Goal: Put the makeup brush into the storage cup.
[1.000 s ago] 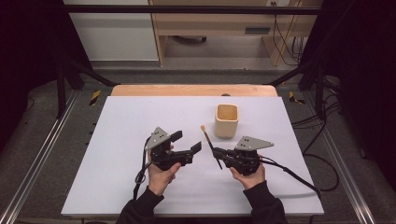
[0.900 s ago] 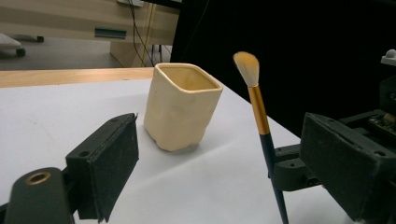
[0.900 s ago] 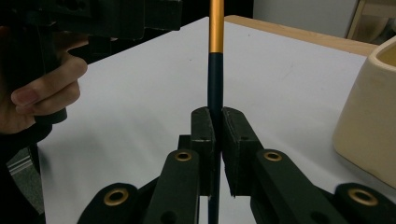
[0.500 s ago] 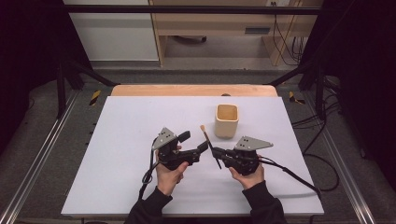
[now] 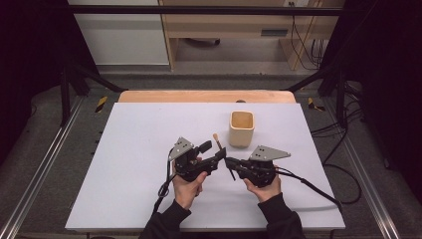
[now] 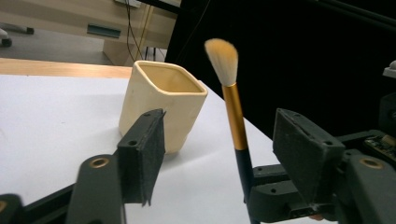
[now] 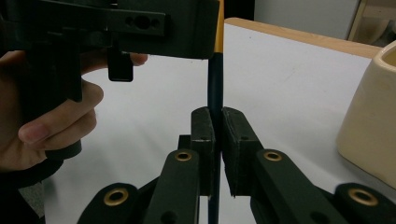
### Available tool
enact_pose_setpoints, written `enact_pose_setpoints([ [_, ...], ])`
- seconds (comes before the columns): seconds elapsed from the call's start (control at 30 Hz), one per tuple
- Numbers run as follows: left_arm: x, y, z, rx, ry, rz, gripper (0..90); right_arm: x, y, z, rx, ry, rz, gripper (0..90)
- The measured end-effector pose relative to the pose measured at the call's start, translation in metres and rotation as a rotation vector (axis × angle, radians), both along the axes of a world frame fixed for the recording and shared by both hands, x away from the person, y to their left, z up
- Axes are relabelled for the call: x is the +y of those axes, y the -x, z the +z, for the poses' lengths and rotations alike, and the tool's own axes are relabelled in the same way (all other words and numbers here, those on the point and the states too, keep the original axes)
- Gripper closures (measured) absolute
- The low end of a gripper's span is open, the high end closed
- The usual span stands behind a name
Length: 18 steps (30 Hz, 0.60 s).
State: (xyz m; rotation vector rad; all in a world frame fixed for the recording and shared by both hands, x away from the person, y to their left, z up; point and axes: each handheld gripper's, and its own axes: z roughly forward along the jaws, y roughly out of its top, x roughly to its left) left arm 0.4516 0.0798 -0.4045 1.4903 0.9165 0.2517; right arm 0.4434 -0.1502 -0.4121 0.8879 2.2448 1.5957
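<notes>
Bench (image 5: 149, 149): flat matte white top, rectangular, bare wood strip along the far edge.

Cup (image 5: 242, 128): cream, glazed-looking, square with rounded corners, open top, upright on the bench right of centre. In the left gripper view it sits beyond the jaws, not touching them.

Left tongs (image 5: 217, 153): black, matte ribbed pads, wide open, holding nothing. Jaws sit either side of the brush without touching it; the shaft stands nearer the right-hand pad in the left gripper view.

Right tongs (image 5: 230, 162): black, closed tight on the brush's dark handle, pads pressed flat against it from both sides (clear in the right gripper view). Grip is low on the handle.

Brush (image 6: 232, 105): slim round shaft, dark handle below, shiny gold metal collar above, soft pale tan bristle tuft on top, rounded tip. Held off the bench, roughly upright with a slight tilt, between the two tongs and just in front of the cup.
</notes>
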Motion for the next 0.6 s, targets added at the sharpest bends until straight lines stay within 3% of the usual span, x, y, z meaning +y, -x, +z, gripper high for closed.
enact_pose_setpoints([
  [0.6, -0.0056, 0.002, -0.0014, 0.021, 0.042, -0.011, 62.1, 0.0019, 0.001, 0.0, -0.004, 0.002, 0.003, 84.0],
])
